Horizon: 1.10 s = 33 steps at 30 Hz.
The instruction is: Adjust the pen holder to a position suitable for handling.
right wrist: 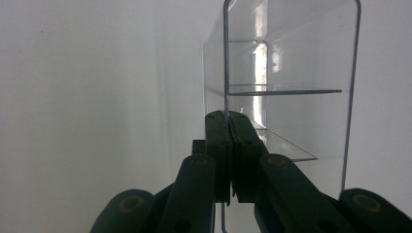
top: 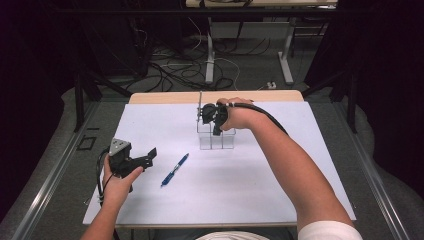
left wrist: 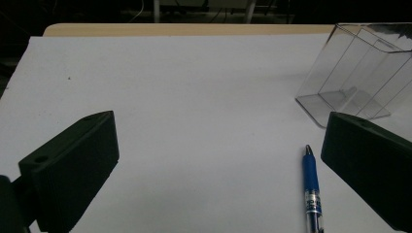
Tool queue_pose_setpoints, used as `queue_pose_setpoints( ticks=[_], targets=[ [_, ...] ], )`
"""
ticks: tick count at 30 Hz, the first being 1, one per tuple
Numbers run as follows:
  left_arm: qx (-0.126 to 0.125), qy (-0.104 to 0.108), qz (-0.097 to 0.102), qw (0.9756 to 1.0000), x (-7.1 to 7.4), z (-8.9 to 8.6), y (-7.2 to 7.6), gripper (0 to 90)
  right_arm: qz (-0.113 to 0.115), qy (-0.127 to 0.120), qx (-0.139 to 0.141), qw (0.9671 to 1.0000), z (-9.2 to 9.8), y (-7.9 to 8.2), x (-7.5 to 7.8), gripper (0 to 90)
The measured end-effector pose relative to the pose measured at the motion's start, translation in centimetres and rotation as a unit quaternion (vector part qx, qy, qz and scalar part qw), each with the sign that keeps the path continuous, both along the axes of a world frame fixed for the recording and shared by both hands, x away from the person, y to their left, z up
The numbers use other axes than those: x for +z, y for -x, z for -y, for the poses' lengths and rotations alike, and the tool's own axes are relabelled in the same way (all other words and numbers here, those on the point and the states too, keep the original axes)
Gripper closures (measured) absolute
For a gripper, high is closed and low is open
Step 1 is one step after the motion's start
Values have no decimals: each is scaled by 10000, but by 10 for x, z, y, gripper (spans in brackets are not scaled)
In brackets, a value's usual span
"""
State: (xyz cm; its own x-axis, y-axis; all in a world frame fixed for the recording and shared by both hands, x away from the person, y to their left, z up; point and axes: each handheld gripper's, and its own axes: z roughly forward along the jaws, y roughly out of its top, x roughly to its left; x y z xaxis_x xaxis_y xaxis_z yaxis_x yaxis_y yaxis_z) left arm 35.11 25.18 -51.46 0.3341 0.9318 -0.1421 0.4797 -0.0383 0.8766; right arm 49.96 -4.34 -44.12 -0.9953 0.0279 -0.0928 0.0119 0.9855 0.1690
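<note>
Both tongs busy: right tongs (right wrist: 227,128) clamp clear organizer (right wrist: 286,73) wall.

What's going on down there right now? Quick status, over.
Right gripper shut on clear organizer wall. Left gripper open, empty. Blue pen lying on white mat, nothing blocking it.
</note>
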Motion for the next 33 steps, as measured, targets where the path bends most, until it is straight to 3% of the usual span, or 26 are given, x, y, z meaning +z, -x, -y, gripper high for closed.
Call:
queue_pose_setpoints(
  ticks=[4,7,13,24,29,33],
  targets=[
    [-6,-10,-7,10000,0,0,0,1,17,6,-6,10000,1,1,0,878],
    [-5,-9,-8,10000,0,0,0,1,192,-32,9,9998,1,4,-3,826],
    [-11,-11,-24,10000,-1,-1,-1,1,246,34,32,9997,3,3,-2,745],
    [27,28,-27,10000,-1,-1,-1,1,539,-324,-83,9980,10,6,6,529],
    [53,38,-22,10000,-1,-1,-1,1,617,-386,-128,9973,11,9,9,467],
    [35,7,-30,10000,-1,-1,-1,1,809,-442,-91,9957,11,12,11,407]
  ],
)
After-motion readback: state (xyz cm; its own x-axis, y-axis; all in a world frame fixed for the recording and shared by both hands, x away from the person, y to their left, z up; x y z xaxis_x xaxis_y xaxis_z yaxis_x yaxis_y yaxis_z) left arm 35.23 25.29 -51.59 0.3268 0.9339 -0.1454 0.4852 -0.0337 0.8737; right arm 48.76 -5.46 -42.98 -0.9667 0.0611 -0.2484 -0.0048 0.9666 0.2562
